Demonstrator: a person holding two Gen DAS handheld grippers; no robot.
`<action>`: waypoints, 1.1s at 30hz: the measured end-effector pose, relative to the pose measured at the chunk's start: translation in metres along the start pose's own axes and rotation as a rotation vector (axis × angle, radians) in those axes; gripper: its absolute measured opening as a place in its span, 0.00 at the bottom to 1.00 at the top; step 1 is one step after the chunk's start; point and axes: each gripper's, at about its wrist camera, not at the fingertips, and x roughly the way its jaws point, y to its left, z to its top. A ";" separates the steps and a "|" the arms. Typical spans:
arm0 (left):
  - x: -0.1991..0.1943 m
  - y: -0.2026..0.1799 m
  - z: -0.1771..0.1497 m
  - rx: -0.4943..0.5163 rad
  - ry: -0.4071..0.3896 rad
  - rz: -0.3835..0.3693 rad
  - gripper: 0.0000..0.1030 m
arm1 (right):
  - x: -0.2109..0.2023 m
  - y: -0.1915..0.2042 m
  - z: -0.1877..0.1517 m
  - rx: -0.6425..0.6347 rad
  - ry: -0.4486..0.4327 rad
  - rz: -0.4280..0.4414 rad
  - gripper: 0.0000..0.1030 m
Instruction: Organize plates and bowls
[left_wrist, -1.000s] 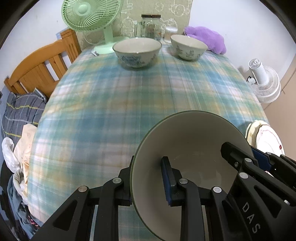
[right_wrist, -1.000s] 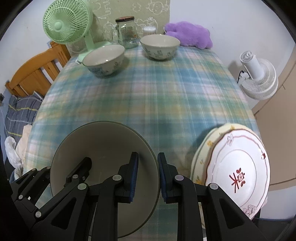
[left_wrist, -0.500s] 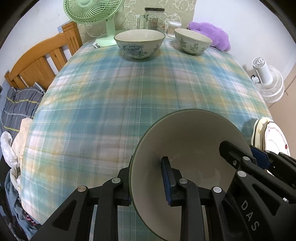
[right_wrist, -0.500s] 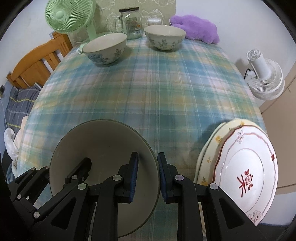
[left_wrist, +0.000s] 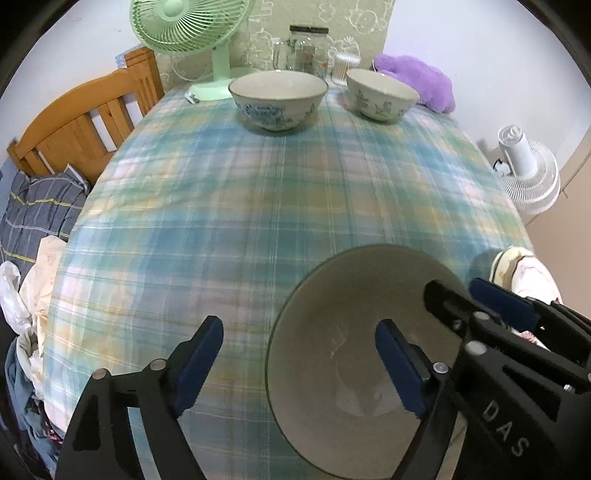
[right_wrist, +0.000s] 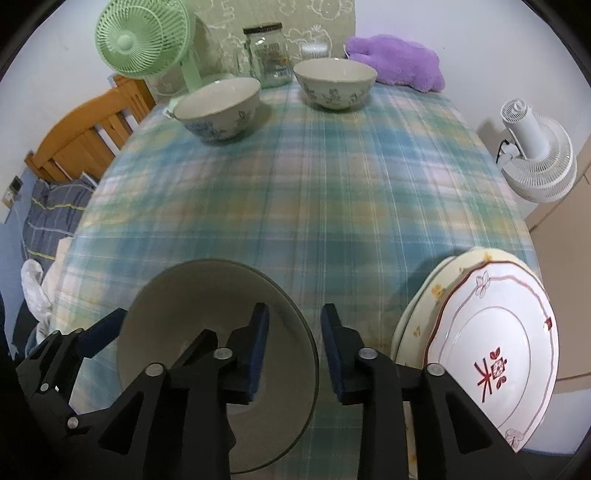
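The checked tablecloth (left_wrist: 258, 206) carries all the crockery. The grey bowl (left_wrist: 354, 354) sits upright at its near edge, mouth up (round, no long axis), set down to be released. My left gripper (left_wrist: 299, 354) straddles its rim, jaws opening; my right gripper (right_wrist: 291, 347) likewise, pads off the rim. Stacked plates (right_wrist: 491, 350) lie just beside.

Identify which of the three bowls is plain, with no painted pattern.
The plain bowl nearest the camera, grey-beige; both far bowls carry painted flowers.
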 end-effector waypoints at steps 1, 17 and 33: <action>-0.004 0.000 0.001 -0.005 -0.009 -0.011 0.84 | -0.003 0.000 0.001 -0.001 -0.007 -0.004 0.57; -0.044 -0.013 0.032 -0.034 -0.098 0.012 0.88 | -0.045 0.011 0.036 -0.080 -0.102 -0.046 0.79; -0.029 0.023 0.113 -0.027 -0.173 -0.005 0.82 | -0.027 0.037 0.112 -0.018 -0.185 0.031 0.79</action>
